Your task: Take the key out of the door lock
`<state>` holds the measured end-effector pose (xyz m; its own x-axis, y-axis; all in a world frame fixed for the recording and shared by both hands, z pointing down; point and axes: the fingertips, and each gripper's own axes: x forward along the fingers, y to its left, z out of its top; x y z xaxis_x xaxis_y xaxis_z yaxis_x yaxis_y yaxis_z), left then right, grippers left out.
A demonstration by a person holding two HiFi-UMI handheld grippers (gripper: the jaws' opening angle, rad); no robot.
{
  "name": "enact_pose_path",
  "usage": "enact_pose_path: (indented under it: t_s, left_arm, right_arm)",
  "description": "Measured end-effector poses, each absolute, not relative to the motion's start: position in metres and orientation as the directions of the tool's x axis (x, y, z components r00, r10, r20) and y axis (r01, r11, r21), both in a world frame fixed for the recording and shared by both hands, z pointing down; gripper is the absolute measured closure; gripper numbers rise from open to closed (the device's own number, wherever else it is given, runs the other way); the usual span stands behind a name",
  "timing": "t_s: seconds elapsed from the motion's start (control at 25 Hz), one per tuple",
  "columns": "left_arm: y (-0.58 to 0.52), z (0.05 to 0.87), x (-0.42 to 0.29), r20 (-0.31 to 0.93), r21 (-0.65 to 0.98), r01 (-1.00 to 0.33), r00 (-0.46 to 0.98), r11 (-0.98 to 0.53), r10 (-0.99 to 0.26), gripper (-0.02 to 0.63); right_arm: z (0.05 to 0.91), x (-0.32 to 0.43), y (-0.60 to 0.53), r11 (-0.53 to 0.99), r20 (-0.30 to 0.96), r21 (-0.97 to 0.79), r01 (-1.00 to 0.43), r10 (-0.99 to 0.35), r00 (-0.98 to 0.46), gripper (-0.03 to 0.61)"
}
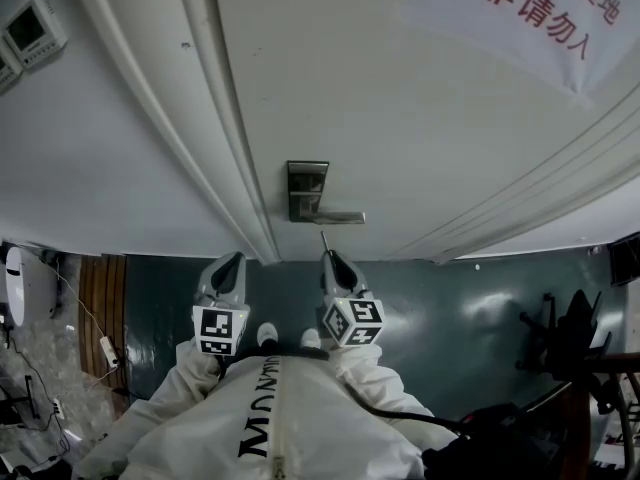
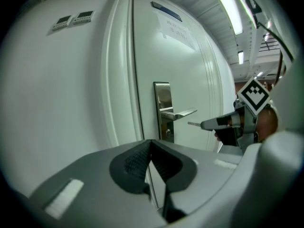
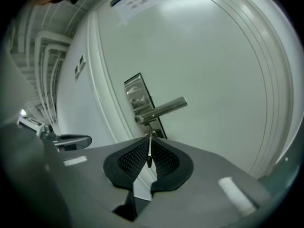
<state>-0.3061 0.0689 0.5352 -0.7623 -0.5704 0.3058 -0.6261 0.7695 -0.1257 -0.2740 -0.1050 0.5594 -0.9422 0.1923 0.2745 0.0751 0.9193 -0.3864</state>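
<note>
two hand-held grippers, one key, one door. the right hand-held gripper [image 3: 149, 140] has its jaws pinched on the single key [image 3: 149, 151], which sits edge-on between the two ribbed pads. the key's long axis runs in line with the jaws, and its slim metal tip points forward at the door [image 1: 400, 118], just below the one lever handle [image 1: 335, 217]. the key is out of the lock: in the left gripper view a clear gap shows between its tip [image 2: 192, 124] and the one steel lock plate [image 2: 163, 109]. in the head view the key [image 1: 323, 238] juts from the nose of the right hand-held gripper [image 1: 328, 258] towards the plate [image 1: 306, 190].

the left hand-held gripper [image 2: 151, 145] has its jaws pressed together with nothing between them. it is held beside the right one, its nose [image 1: 232, 261] aimed at the door frame left of the plate.

one paper notice [image 1: 540, 8] with red characters hangs on the door. two small control panels [image 2: 63, 21] [image 2: 84, 16] sit side by side on the wall left of the frame.
</note>
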Motion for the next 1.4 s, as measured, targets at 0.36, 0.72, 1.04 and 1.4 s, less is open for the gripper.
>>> enact_pose_path:
  t_s: [0.36,0.72,1.04,1.4]
  left_arm:
    - [0.06,0.536,-0.292,0.312,-0.116,-0.608,-0.773,0.785,-0.552,0.614]
    - [0.063,0.547,-0.243,0.339,-0.107,-0.573,-0.789,0.813,-0.512,0.614]
    - [0.081,0.536,-0.214,0.275,-0.111,-0.607,-0.78,0.787,-0.562,0.614]
    - [0.158,0.543,-0.153,0.249,-0.081,-0.63,-0.763,0.772,-0.597,0.614]
  right_arm:
    - [0.546,-0.254,-0.113,0.986,0.301,-0.13,0.103,0.138,-0.943,0.557]
    - [0.546,-0.223,-0.115,0.975,0.291,-0.173,0.139,0.185,-0.939,0.556]
    - [0.536,-0.187,-0.096,0.983,0.268,-0.159,0.092,0.132,-0.954,0.555]
    - [0.522,-0.119,-0.034,0.993,0.236,-0.114,0.023,0.05,-0.97,0.555]
